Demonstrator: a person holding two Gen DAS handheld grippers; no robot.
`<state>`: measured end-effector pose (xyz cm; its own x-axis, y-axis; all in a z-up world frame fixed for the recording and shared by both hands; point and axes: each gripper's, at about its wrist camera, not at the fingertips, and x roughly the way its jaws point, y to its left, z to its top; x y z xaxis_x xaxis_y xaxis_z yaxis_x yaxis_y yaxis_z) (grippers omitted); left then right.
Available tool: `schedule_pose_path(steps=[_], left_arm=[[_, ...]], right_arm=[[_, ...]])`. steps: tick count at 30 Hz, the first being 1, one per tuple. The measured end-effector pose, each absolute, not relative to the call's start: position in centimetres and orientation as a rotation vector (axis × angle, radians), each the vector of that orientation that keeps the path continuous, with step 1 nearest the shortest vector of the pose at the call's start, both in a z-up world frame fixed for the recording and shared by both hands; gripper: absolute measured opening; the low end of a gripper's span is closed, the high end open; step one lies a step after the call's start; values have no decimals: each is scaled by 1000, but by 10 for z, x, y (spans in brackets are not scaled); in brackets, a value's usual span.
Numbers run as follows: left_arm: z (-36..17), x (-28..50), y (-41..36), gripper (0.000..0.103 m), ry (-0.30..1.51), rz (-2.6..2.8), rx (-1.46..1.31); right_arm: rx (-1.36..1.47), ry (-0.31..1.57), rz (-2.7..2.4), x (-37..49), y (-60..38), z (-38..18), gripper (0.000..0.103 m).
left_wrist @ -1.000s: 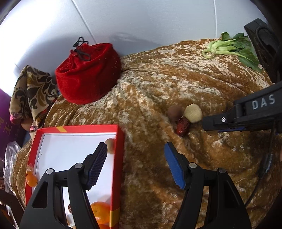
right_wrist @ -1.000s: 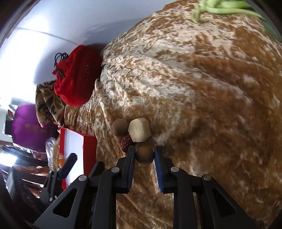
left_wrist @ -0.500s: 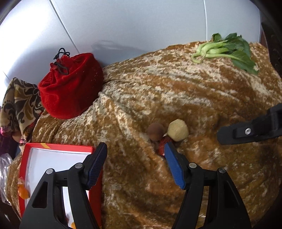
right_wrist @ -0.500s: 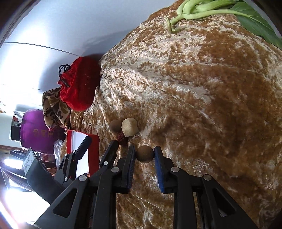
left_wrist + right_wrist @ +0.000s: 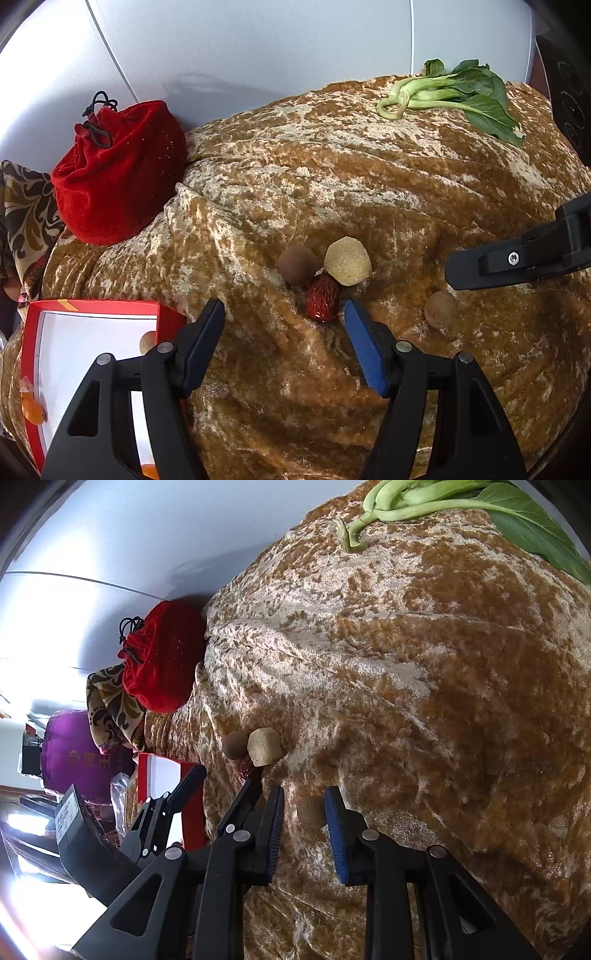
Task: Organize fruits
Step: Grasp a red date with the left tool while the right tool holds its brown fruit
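Left wrist view showed my left claw (image 5: 284, 332) spread wide and holding nothing, its blue pads low over the brown velvet cloth (image 5: 369, 184) that covered the desk. Just ahead of the right pad lay a red date (image 5: 323, 302), touching a dark brown round fruit (image 5: 297, 265) at its 11 o'clock and a pale tan round fruit (image 5: 348, 261) at its 1 o'clock; the three sat huddled together. A fourth small brown fruit (image 5: 439, 309) rested at 3 o'clock from the date, right under the black tip of my right claw's finger (image 5: 480, 269). At 8 o'clock in that frame stood the red box (image 5: 162, 317) with a white inside, holding a small tan fruit (image 5: 147, 341) by its near wall and an orange fruit (image 5: 33, 411) at its far left. A red velvet drawstring pouch (image 5: 118, 173) sat at 10 o'clock against the wall, and a bok choy (image 5: 454, 92) lay at 1 o'clock on the cloth.

From the right wrist view, my right claw (image 5: 304, 810) was parted to a narrow gap around the small brown fruit (image 5: 310, 812). The fruit touched the right pad and lay on the cloth; I saw a clear space between it and the left pad.
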<state>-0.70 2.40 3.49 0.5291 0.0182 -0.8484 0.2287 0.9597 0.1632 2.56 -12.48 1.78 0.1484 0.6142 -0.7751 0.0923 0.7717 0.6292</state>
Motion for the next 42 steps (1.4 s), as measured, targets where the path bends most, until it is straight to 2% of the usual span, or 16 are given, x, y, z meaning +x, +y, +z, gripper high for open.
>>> schedule_pose_path(steps=[14, 26, 28, 33, 42], left_arm=[[26, 3, 26, 66, 1033, -173, 238], [24, 4, 22, 40, 1035, -231, 246], [24, 4, 22, 32, 1039, -251, 236], [24, 5, 24, 24, 1048, -282, 202], [24, 3, 27, 20, 1045, -281, 200]], right_arm=[[595, 1452, 445, 20, -114, 13, 28], [596, 1464, 441, 20, -114, 12, 34], [591, 1465, 439, 19, -112, 11, 34], [588, 1468, 431, 20, -109, 9, 34], [554, 1489, 419, 20, -99, 0, 34]])
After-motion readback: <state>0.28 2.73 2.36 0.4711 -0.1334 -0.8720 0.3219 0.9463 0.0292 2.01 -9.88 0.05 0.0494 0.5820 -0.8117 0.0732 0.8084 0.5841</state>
